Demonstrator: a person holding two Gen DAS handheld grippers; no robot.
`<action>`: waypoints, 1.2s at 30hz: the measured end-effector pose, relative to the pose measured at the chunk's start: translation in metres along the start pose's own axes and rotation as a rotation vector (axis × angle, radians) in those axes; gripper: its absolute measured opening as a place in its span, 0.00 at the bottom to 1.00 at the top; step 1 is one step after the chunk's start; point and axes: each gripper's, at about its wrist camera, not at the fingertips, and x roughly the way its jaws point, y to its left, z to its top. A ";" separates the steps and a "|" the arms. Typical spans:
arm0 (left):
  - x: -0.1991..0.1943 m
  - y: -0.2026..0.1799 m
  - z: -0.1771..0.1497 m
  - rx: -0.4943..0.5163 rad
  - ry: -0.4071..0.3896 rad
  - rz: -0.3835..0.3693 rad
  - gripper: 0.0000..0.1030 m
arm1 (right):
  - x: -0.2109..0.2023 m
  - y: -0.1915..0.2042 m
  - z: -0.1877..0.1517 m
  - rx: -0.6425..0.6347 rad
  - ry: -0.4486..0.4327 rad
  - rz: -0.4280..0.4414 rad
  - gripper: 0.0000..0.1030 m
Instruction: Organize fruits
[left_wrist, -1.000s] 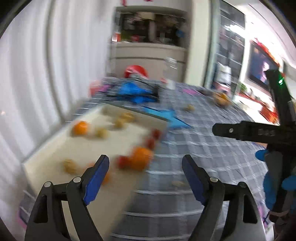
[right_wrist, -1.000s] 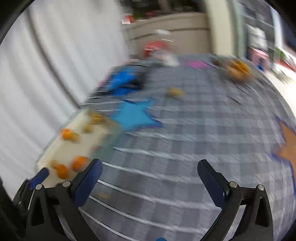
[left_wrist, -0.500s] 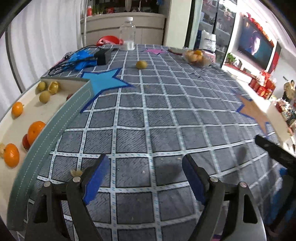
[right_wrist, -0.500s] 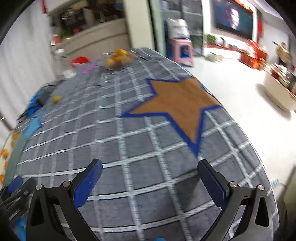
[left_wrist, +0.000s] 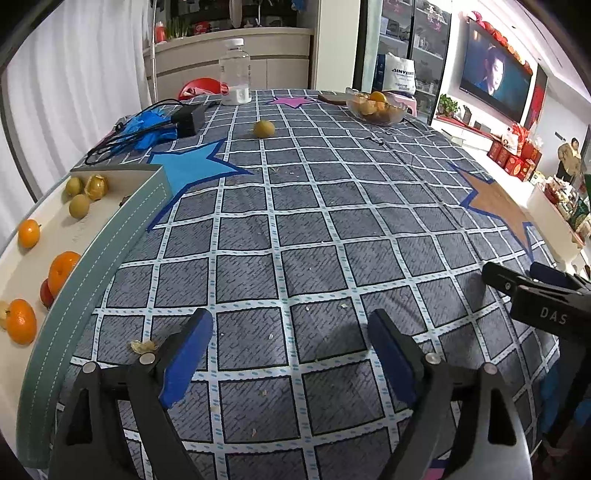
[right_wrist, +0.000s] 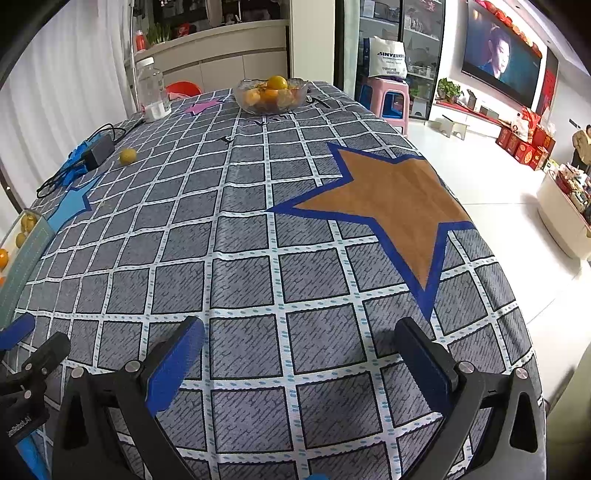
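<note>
Fingers on left gripper (left_wrist: 288, 354) just been opening, nothing between; right gripper (right_wrist: 299, 362) jaws spread wide, empty too. Stray yellow-green fruit (left_wrist: 263, 129) sits far ahead on checked tablecloth (left_wrist: 332, 236), beside blue star (round, no long axis). Tray (left_wrist: 92, 258) hugs left edge, so left looks nearer.

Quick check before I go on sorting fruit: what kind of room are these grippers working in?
Most likely a home living and dining room. A dining table under a grey checked tablecloth carries a glass fruit bowl, a wall-mounted television is playing, and a pink plastic stool stands on the tiled floor.
</note>
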 end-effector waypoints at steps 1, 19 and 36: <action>0.000 -0.001 0.000 0.002 0.001 0.002 0.86 | 0.001 0.000 0.001 0.001 0.000 -0.001 1.00; 0.001 0.000 0.000 -0.003 0.000 -0.006 0.86 | 0.001 0.001 0.001 0.000 0.000 0.000 1.00; 0.001 0.000 0.000 -0.002 -0.001 -0.008 0.87 | -0.004 0.002 -0.002 -0.017 -0.016 0.019 1.00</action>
